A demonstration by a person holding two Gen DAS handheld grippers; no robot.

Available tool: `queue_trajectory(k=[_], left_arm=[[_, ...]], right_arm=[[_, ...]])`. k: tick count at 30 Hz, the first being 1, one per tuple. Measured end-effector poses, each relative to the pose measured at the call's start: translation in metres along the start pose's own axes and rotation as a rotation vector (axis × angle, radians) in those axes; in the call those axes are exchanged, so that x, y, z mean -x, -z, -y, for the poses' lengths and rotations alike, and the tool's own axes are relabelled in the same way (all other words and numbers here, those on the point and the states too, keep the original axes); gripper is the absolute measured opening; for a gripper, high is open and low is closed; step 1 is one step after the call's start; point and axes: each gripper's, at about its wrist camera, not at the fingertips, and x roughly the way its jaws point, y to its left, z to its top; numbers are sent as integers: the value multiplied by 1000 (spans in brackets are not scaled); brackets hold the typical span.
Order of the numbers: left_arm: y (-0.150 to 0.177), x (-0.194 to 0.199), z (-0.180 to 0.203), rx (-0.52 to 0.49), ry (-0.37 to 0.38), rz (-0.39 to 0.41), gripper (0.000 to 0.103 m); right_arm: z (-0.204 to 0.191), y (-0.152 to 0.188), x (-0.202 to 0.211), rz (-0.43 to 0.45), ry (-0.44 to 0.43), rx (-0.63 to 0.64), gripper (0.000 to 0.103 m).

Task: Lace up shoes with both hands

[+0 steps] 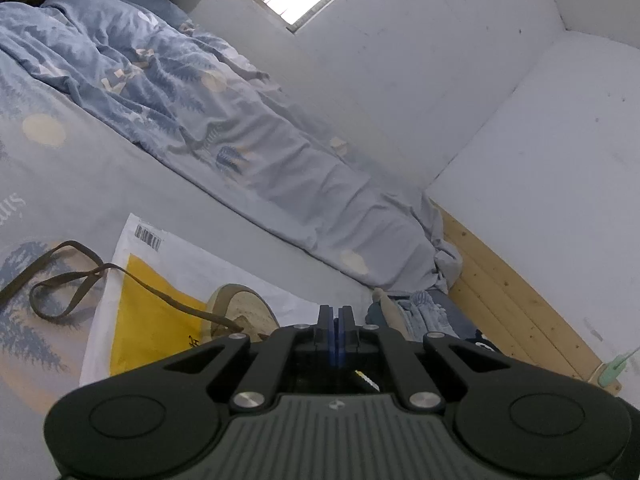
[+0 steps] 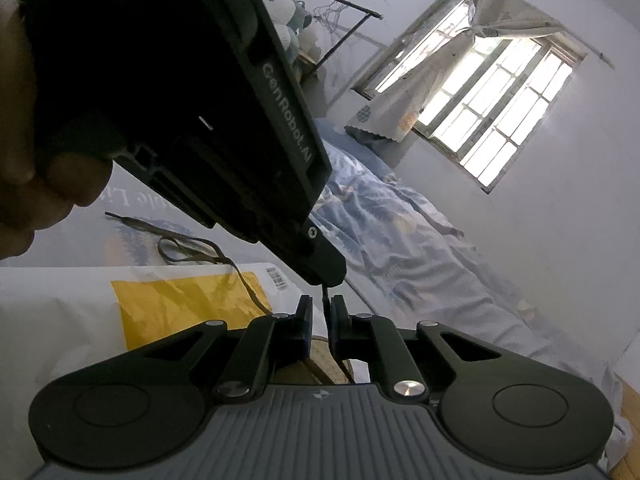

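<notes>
The left gripper (image 1: pixel 335 322) is hiding most of the shoe (image 1: pixel 240 314), showing only its toe. The brown lace (image 1: pixel 72 276) is running off the left edge. In the right wrist view, the hand (image 2: pixel 36 168) (dark, blurred) is being cropped at the left edge.

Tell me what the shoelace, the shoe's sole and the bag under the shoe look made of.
Shoelace: flat woven fabric, matte olive-brown, lying limp in loops. Shoe's sole: probably rubber, tan and dull, with a textured tread. Bag: thin plastic, white and yellow, crinkled, slightly glossy, with a barcode label.
</notes>
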Motion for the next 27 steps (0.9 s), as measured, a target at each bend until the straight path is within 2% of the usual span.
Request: queue_trajectory(k=[4, 11, 12, 14, 17, 21, 24, 27], left_arm=[[1, 0, 1, 0, -7, -5, 0], [2, -3, 2, -14, -32, -10, 0], [2, -4, 2, -26, -47, -12, 3], [3, -5, 4, -50, -78, -18, 15], [5, -7, 8, -113, -144, -38, 28], [9, -12, 11, -174, -210, -85, 30], [11, -16, 6, -162, -235, -128, 30], [11, -16, -1, -122, -224, -143, 32]], right_arm=[[3, -2, -1, 3, -1, -5, 1], [4, 0, -5, -15, -14, 3, 0], [4, 0, -5, -17, -16, 5, 0], [4, 0, -6, -22, -20, 7, 0], [4, 2, -9, -47, -30, 24, 0], [3, 7, -17, -98, -43, 57, 0], [1, 11, -23, -148, -51, 91, 0], [-1, 13, -30, -191, -58, 122, 0]])
